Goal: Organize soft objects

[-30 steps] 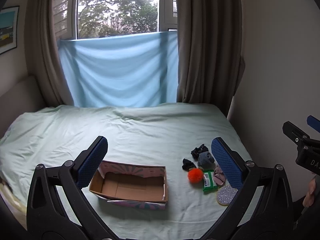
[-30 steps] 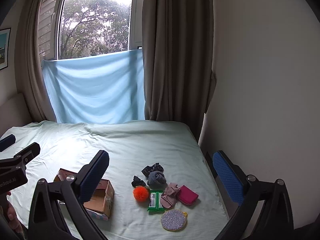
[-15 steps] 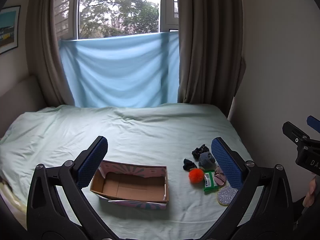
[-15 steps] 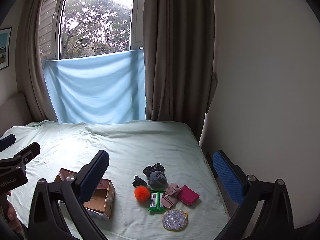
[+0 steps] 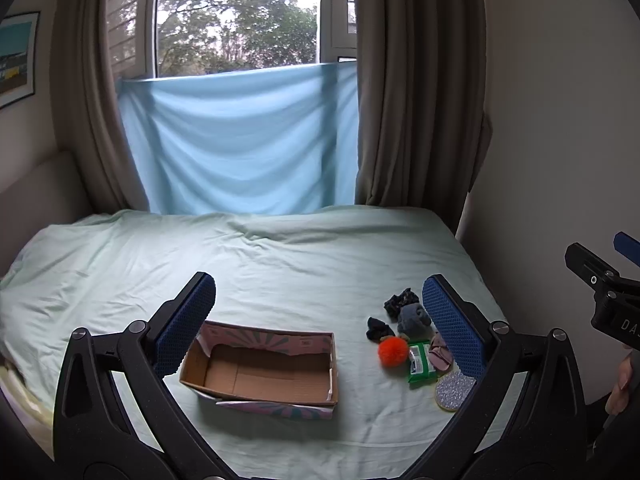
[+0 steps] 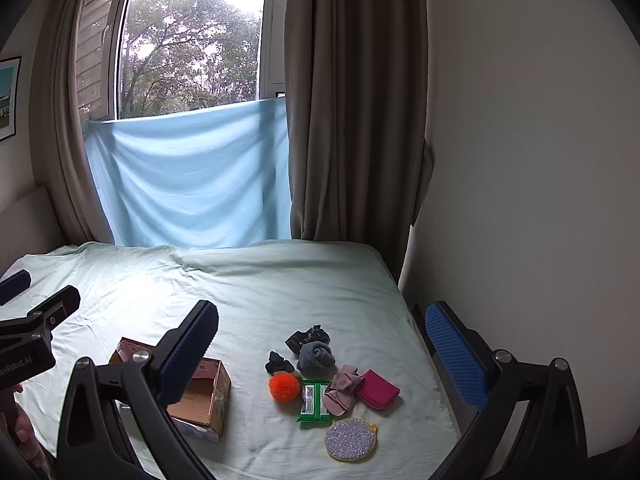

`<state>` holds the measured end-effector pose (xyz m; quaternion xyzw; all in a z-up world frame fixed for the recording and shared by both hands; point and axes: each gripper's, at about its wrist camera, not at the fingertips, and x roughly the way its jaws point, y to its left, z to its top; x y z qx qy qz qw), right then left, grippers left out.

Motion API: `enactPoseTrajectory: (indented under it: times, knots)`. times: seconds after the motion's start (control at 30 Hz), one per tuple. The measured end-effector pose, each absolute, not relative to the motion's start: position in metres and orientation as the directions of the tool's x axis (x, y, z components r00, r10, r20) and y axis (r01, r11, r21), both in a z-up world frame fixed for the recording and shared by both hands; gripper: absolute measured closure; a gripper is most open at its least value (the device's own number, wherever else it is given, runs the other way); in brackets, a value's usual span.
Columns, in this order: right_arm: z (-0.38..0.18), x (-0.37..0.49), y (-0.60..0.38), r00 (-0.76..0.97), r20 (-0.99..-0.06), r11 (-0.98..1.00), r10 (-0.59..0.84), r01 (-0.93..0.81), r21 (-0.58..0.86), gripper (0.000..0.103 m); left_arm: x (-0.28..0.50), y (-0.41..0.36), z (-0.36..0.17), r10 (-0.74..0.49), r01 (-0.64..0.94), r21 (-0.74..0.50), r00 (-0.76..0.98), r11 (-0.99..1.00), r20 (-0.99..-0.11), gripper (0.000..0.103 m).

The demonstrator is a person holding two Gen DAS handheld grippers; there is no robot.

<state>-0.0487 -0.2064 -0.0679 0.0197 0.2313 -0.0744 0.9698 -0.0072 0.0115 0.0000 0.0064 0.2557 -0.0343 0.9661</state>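
Nothing picked yet, looks like the very start: open cardboard box with pink patterned outside [image 5: 264, 368] sits empty on the pale green bedsheet [image 5: 280, 264], soft items clustered just right of it, apart from the box. Cluster: fuzzy orange pom-pom [image 6: 284, 387], rolled grey sock [image 6: 316, 357], small black scrunchie [image 6: 279, 363], dark patterned scrunchie [image 6: 308, 336], green wipes packet [image 6: 315, 402], dusty-pink fabric bow [image 6: 342, 394], magenta zip pouch [image 6: 377, 394], round silver glitter pad [image 6: 350, 439]

Left gripper [image 5: 320, 320] hovers above the box, jaws wide apart, holding nothing, touching nothing. Right gripper [image 6: 320, 344] hovers over the cluster, jaws also spread wide, empty

Next move probably: drop the right gripper onto one item, likely pom-pom or sock, pinch gently, carry it left into the box
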Motion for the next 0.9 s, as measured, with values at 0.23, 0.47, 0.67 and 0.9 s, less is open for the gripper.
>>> enactPoseTrajectory:
  times: [0.23, 0.47, 0.67, 0.9]
  knots:
    - [-0.068, -0.048, -0.209, 0.883, -0.449, 0.988, -0.136, 0.156, 0.008, 0.000, 0.002, 0.008, -0.004, -0.062, 0.067, -0.008, 0.858, 0.998, -0.509, 0.001]
    - [-0.072, -0.036, -0.223, 0.871, -0.474, 0.988, -0.130, 0.152, 0.010, 0.000, 0.028, -0.008, -0.025, -0.074, 0.063, -0.039, 0.824, 0.997, -0.561, 0.001]
    - [-0.107, -0.008, -0.250, 0.833, -0.541, 0.990, -0.113, 0.144, 0.014, 0.000, 0.058, -0.036, -0.067, -0.069, 0.064, -0.029, 0.783, 0.998, -0.619, 0.001]
    - [-0.176, 0.031, -0.283, 0.765, -0.636, 0.986, -0.102, 0.164, 0.039, 0.000, 0.107, -0.075, -0.146, -0.097, 0.078, -0.058, 0.732, 0.995, -0.674, 0.001]
